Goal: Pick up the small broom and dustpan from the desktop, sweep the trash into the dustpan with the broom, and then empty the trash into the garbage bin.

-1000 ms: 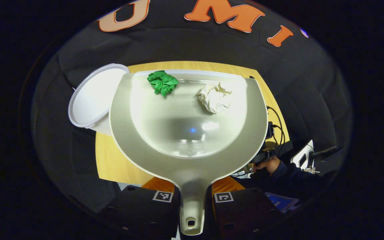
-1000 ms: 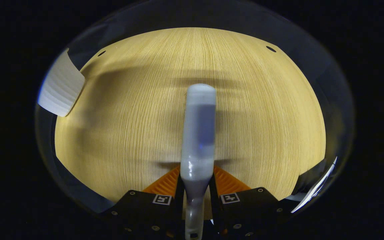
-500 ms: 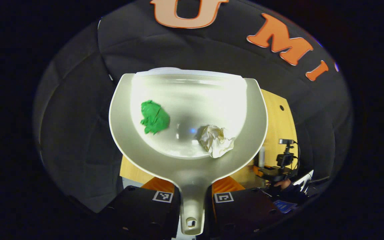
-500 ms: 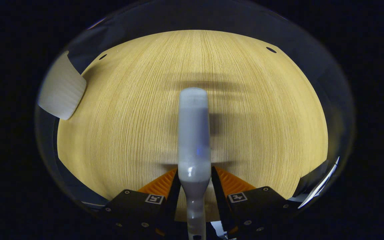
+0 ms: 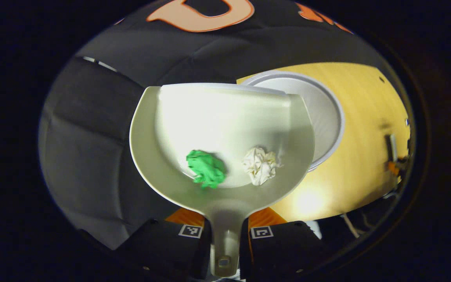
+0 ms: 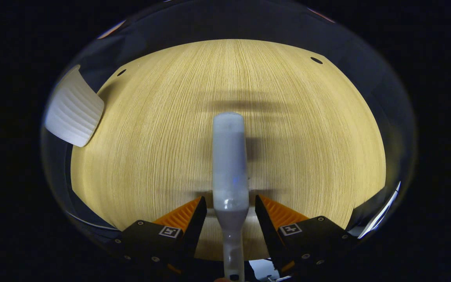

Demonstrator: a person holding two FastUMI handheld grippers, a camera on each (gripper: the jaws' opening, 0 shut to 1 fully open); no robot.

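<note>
Left gripper view: left claw [image 5: 225, 231] clamped on dustpan [image 5: 221, 117] handle; green wad [image 5: 206, 169], white wad [image 5: 260, 165] inside; bin [image 5: 323, 113] behind, on tabletop [image 5: 366, 117]. Right claw [image 6: 229, 213] apart, flanking broom [image 6: 229, 164].

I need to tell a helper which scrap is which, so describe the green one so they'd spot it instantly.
Start at the pale, scoop-shaped plastic dustpan held by its handle in the left claw, beside the white round bin. Two crumpled wads lie in its hollow near the handle. The bright green paper wad is the coloured one; the white crumpled paper wad sits apart.
</note>
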